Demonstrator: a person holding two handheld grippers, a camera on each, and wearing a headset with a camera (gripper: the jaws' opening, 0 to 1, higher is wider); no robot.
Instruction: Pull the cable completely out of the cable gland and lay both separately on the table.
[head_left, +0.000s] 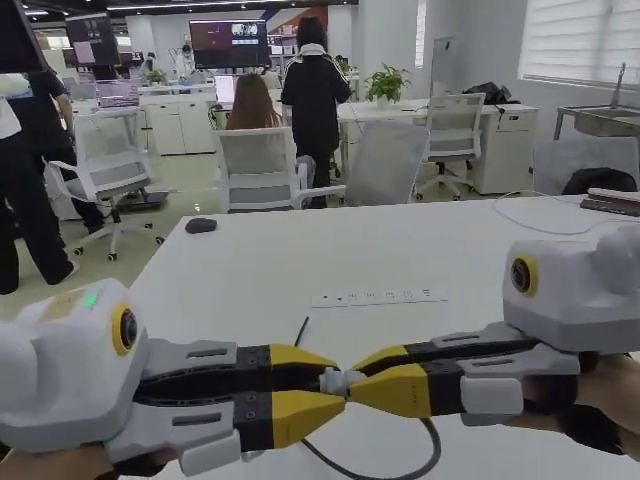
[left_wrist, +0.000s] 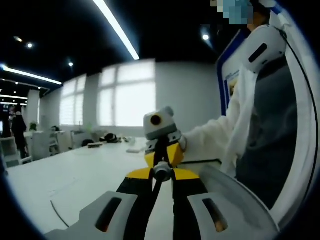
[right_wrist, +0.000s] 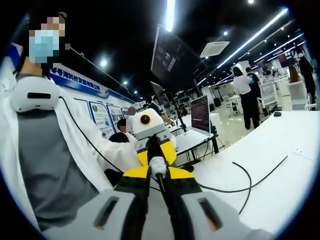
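A small white cable gland (head_left: 334, 380) hangs above the table between the two yellow-tipped grippers, which meet tip to tip. My left gripper (head_left: 322, 392) comes in from the lower left and is shut on the cable gland (left_wrist: 162, 171). From the lower right my right gripper (head_left: 356, 384) is shut on the black cable just where it meets the cable gland (right_wrist: 157, 166). The black cable (head_left: 428, 446) drops below the right gripper and loops back over the table (head_left: 400, 250). More of the cable (right_wrist: 248, 186) lies on the white top.
A white strip (head_left: 378, 297) lies mid-table and a dark mouse (head_left: 201, 225) near the far left edge. A thin white cord and a dark item (head_left: 612, 203) sit far right. Office chairs (head_left: 258, 168) and people stand beyond the table.
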